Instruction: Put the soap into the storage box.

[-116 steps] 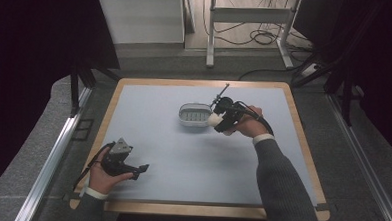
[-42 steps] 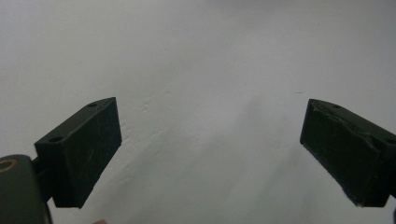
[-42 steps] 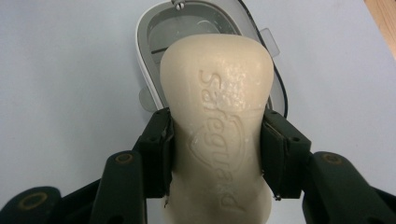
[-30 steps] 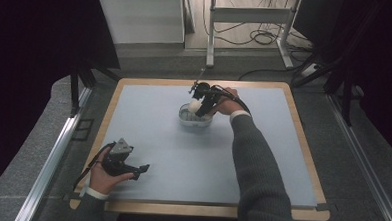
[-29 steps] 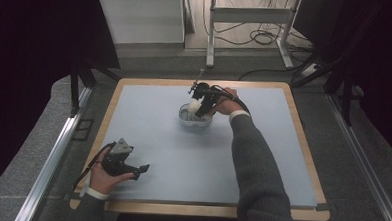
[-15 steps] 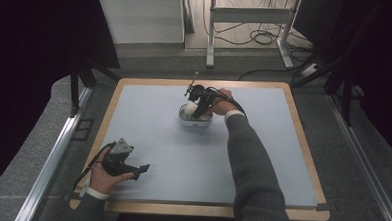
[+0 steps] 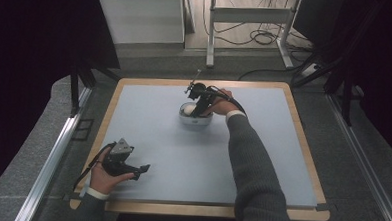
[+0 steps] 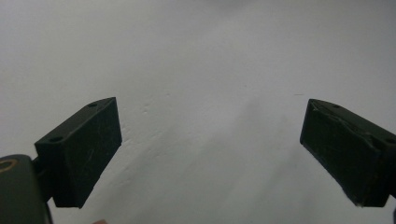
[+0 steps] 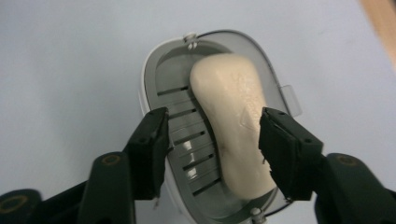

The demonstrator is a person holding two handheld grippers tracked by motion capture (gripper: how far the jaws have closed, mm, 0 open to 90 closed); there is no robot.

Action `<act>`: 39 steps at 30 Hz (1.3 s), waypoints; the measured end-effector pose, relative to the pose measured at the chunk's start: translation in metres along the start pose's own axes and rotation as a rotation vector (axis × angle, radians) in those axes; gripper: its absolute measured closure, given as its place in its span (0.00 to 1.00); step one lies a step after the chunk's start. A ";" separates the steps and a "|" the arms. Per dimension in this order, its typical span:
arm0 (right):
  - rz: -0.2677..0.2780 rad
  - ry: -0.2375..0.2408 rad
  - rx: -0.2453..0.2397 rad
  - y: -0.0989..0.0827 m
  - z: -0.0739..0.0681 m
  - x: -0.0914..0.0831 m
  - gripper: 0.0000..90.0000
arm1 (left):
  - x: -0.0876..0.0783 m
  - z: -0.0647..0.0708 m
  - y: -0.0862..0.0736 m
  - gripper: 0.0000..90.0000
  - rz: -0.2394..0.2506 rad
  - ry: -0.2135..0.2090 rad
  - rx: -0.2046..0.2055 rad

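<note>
Near the bench's (image 7: 149, 113) front-left corner, my left tongs (image 8: 210, 154) rest apart, empty. Toward the far edge, my right tongs (image 9: 214, 140) straddle the soap (image 9: 233, 135) in its dish (image 9: 154, 79), jaws apart: grasp not yet made, I judge.

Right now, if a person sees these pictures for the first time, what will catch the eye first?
The cream bar of soap lies in a grey slotted soap dish at the far middle of the pale blue table. The right gripper hangs over it, jaws open on either side of the bar. The left gripper rests open at the near left corner.
</note>
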State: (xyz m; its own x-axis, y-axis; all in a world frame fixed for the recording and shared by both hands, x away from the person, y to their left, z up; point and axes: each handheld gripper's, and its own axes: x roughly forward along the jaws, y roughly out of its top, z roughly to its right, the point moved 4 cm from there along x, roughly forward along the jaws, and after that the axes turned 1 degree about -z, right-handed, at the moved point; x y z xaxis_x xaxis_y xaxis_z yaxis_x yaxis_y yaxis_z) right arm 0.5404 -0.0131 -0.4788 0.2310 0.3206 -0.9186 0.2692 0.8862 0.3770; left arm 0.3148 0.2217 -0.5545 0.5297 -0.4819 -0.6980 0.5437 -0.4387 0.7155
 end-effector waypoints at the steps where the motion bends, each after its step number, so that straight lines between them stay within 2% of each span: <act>1: 0.013 -0.002 0.011 0.000 0.001 -0.003 0.43 | 0.000 0.000 0.000 0.07 0.001 0.001 -0.001; 3: 0.076 -0.004 0.049 0.001 0.003 -0.013 0.42 | 0.000 0.000 0.000 0.07 0.003 0.000 -0.003; 11: 0.134 -0.035 0.088 -0.006 -0.004 -0.031 0.37 | 0.000 0.001 0.000 0.07 0.003 0.000 -0.003; 12: 0.148 -0.045 0.110 -0.010 -0.007 -0.035 0.36 | 0.000 0.001 0.000 0.07 0.005 0.000 -0.004; 18: 0.197 -0.078 0.163 -0.026 -0.013 -0.043 0.34 | -0.002 0.000 0.000 0.07 0.007 0.005 -0.002; 25: 0.234 -0.120 0.236 -0.060 -0.024 -0.052 0.33 | -0.005 0.002 0.003 0.07 0.020 0.013 0.010; 30: 0.275 -0.133 0.262 -0.087 -0.030 -0.060 0.32 | -0.005 0.003 0.003 0.07 0.025 0.018 0.006; 34: 0.307 -0.137 0.281 -0.110 -0.040 -0.066 0.32 | -0.004 0.003 0.003 0.07 0.028 0.022 0.001; 39: 0.373 -0.149 0.307 -0.140 -0.055 -0.073 0.31 | -0.004 0.002 0.003 0.07 0.023 0.026 0.005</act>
State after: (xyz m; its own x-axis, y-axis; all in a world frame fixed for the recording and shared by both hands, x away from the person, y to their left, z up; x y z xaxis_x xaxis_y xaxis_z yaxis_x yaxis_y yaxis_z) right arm 0.4347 -0.1425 -0.4712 0.4888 0.5259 -0.6961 0.4001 0.5738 0.7146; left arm 0.3128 0.2205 -0.5499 0.5585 -0.4721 -0.6821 0.5283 -0.4314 0.7312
